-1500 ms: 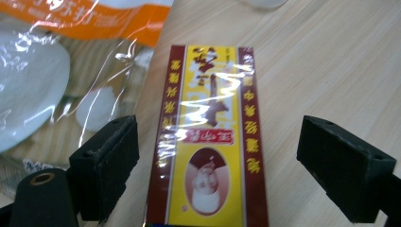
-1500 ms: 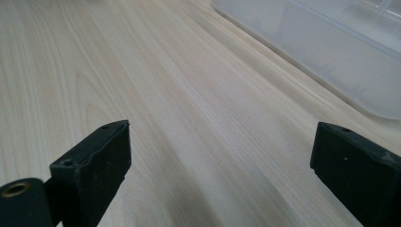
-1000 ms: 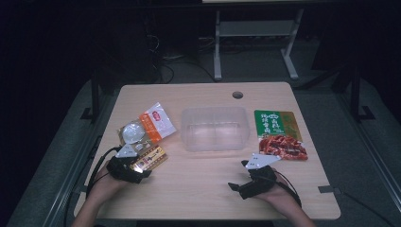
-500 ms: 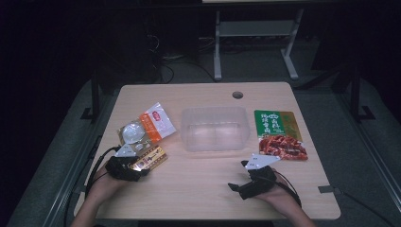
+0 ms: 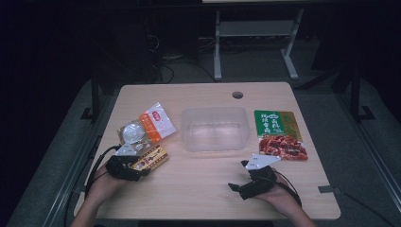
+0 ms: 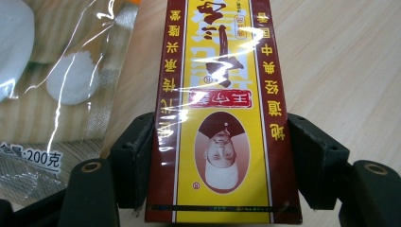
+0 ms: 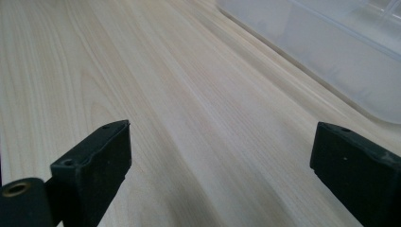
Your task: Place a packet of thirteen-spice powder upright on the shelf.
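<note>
The yellow packet, left of the clear tub, is clamped by the left gripper, whose jaws have just been closing; a lift into the tub is judged next. The right gripper is held wide open, empty.

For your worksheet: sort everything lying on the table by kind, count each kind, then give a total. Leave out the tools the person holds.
Flat food packets: 3 (orange-and-white, clear with pale rounds, green-and-red)
Red-and-yellow box: 1
Clear plastic bin: 1
Total: 5
</note>
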Tool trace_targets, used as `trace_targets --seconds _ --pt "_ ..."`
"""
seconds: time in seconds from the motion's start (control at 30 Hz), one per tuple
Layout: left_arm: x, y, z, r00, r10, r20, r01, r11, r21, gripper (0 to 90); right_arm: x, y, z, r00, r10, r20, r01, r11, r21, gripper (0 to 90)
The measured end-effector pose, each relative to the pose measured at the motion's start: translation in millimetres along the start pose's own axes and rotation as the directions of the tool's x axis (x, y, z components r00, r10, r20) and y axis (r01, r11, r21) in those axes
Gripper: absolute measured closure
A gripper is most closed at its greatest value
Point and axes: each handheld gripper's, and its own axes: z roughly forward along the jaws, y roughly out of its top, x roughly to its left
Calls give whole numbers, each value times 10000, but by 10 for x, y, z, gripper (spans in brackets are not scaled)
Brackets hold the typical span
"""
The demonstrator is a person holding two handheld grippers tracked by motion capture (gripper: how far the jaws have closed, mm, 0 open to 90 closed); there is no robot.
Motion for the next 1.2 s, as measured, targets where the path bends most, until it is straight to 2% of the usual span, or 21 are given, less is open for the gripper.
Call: trace_targets --seconds 0.17,0.23,0.47,0.53,0.63,0.67,0.73,0.9,1.0,1.03,1.13,1.2 --pt "-28 20 -33 9997 -53 243 58 9998 -175 318 -9 0 -8 10000 4 8 -4 10000 13 61" --pt "-48 34 -48 9995 149 292 -141 9995 -284 318 -14 3 -20 10000 -42 22 42 10000 52 70" --pt "-134 84 -78 9969 403 674 -355 9968 -712 319 -39 17 -55 10000 79 7 -79 9996 273 80" --pt "-178 103 -78 9940 494 977 -409 9953 -876 319 -51 33 -83 9998 164 -129 -160 9994 293 87" --pt "-222 128 -77 9905 732 1163 -622 9935 -954 319 -62 46 -101 9995 64 -300 -56 9996 262 86" --pt "-240 138 -79 9889 776 1266 -655 9931 -975 319 -52 53 -109 9990 227 -392 -217 9995 250 84" --pt "-277 156 -81 9860 867 1425 -708 9911 -1131 319 -57 61 -122 9982 156 -587 -146 9997 169 83" --pt "-376 207 -70 9741 1334 1827 -1094 9847 -1359 319 -46 78 -124 9967 -150 -802 161 9998 123 86" --pt "-448 244 -49 9638 1633 2109 -1324 9793 -1532 319 -35 96 -106 9949 -369 -942 379 9993 80 86" --pt "-448 244 -49 9638 1633 2109 -1324 9793 -1532 319 -30 105 -101 9942 -350 -1016 361 9993 90 86" --pt "-538 308 -9 9464 2106 2449 -1710 9699 -1733 319 -37 140 -82 9895 -725 -1250 729 9973 -14 87" --pt "-584 344 12 9383 2344 2542 -1919 9646 -1811 319 -42 169 -77 9865 -781 -1437 769 9969 -140 87"
